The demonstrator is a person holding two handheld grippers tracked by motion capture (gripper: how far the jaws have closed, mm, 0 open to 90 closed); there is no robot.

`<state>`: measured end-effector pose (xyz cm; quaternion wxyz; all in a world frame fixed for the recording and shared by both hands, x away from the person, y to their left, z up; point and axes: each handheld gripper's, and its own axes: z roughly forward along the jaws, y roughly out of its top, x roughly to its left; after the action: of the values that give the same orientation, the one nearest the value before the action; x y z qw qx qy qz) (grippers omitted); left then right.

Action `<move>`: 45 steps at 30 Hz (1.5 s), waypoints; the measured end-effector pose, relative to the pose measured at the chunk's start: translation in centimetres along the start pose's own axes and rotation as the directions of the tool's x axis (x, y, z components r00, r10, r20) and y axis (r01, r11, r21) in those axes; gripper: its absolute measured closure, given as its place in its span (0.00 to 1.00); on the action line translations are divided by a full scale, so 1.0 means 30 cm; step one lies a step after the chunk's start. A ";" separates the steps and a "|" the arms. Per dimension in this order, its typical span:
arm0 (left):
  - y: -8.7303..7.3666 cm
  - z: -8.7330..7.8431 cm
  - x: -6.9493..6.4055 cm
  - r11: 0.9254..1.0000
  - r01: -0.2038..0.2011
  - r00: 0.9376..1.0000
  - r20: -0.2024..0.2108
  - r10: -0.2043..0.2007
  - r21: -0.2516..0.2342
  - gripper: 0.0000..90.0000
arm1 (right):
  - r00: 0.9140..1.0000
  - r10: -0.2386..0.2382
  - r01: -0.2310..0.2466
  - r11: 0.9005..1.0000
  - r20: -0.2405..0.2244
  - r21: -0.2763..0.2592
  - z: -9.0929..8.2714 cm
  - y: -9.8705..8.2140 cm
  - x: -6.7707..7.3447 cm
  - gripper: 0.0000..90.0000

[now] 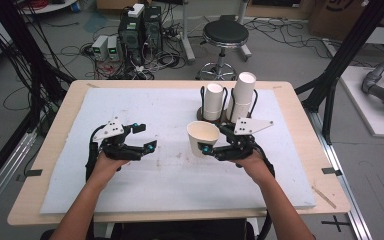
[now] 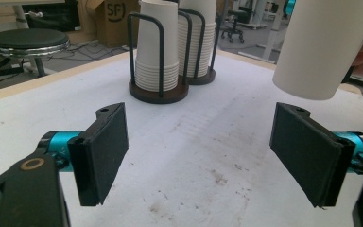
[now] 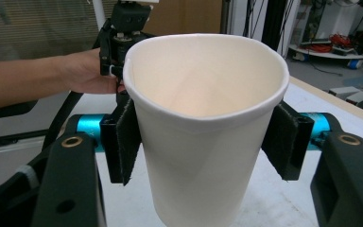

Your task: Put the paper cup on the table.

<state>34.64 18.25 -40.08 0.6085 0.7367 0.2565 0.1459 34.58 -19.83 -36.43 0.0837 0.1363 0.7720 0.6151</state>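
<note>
Left gripper [image 1: 147, 137] held low over the white mat [image 1: 170, 175], forearm reaching in from the near edge; jaws wide apart, nothing between them. Right gripper [image 1: 215, 140] points left, clamped on a paper cup [image 1: 203, 138] above mat centre, mouth tilted up-left. Far box [image 2: 115, 14] reads "SF".

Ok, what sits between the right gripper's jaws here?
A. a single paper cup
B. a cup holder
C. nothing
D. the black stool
A: in the right gripper view the right gripper has both pads pressed on the wall of a single paper cup.
</note>
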 end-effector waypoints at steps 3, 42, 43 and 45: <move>-0.005 -0.004 0.011 1.000 0.008 1.000 -0.006 -0.008 0.001 0.22 | 1.000 0.010 -0.010 1.000 0.004 -0.001 -0.005 -0.001 -0.006 0.41; -0.031 -0.037 0.057 0.999 0.048 0.997 -0.060 -0.047 0.005 0.22 | 0.939 0.098 -0.144 0.983 0.329 0.117 -0.312 -0.235 -0.188 0.40; -0.032 -0.037 0.057 0.999 0.050 0.997 -0.063 -0.050 0.004 0.22 | 0.938 0.098 -0.145 0.982 0.334 0.121 -0.312 -0.237 -0.191 0.39; -0.034 -0.039 0.059 0.999 0.052 0.997 -0.063 -0.051 0.008 0.22 | 0.935 0.107 -0.158 0.979 0.338 0.127 -0.312 -0.241 -0.196 0.39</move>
<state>35.29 20.33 -40.99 0.6003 0.7277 0.2949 0.1519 36.61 -31.84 -41.56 0.1588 0.2950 0.7809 0.5272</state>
